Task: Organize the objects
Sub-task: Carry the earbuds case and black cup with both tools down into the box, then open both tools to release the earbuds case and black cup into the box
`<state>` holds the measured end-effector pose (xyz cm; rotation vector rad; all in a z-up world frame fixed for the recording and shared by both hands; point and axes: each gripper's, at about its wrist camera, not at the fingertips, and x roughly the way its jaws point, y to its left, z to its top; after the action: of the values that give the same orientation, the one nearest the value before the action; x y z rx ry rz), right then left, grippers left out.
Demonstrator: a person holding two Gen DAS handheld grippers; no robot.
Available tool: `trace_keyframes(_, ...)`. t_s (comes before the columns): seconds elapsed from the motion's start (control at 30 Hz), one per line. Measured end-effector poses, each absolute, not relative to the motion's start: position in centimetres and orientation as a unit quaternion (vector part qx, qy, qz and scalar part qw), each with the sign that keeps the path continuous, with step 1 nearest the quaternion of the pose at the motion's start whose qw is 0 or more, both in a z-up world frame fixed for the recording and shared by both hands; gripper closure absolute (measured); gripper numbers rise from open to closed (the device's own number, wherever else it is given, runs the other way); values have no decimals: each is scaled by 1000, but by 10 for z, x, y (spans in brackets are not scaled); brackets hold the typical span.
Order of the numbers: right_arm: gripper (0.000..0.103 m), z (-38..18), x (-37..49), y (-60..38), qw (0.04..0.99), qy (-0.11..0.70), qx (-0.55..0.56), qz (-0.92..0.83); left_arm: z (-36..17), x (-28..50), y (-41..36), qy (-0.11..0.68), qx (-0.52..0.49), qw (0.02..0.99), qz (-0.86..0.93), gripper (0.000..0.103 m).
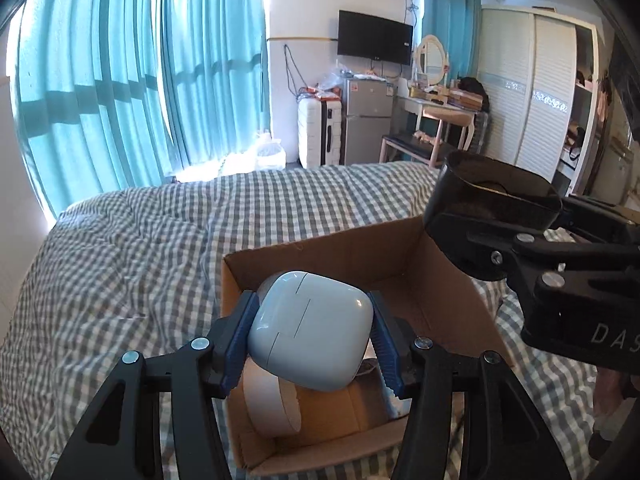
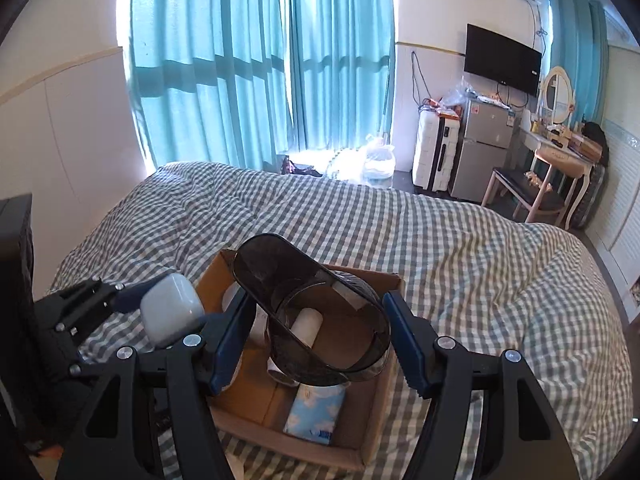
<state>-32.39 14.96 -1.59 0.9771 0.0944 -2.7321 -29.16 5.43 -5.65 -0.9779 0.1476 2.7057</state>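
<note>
White earbud case [image 1: 308, 320] clamped in left gripper [image 1: 314, 330], over cardboard box [image 1: 340, 252]; dark smoked-plastic scoop [image 2: 316, 312] clamped in right gripper [image 2: 320, 340], also above it. Tape roll [image 1: 272, 400] and tissue pack [image 2: 316, 412] lie beneath. Lower into bare floor before releasing

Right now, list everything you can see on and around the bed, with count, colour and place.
cardboard box: one, brown, open on the bed
white case: one, white, held over the box
dark scoop: one, smoky black, held over the box
tape roll: one, white, in the box
tissue pack: one, blue-white, in the box
bedspread: one, grey-white check
curtains: teal, at the window
television: one, black, on the wall
left tongs: gripping the case
right tongs: gripping the scoop
</note>
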Motion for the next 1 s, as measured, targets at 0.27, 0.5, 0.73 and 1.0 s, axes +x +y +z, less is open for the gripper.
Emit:
trace_keyframes(0.27,38,-70,-360,153,100,37,372,-922,-85,-299,62,44,-343,134,929,47)
trace_keyframes(0.5,38,-87,-363,151,93,39,382,-919,-107,-293,63,34,-358,145,922,47)
trace_keyframes(0.73,37,-96,-366,150,78,43,389,-917,-113,-297,58,25,-368,140,919,47)
trace_keyframes(1.0,20,-88,-353,156,80,31,376,-923,-119,-299,51,18,-381,120,916,19)
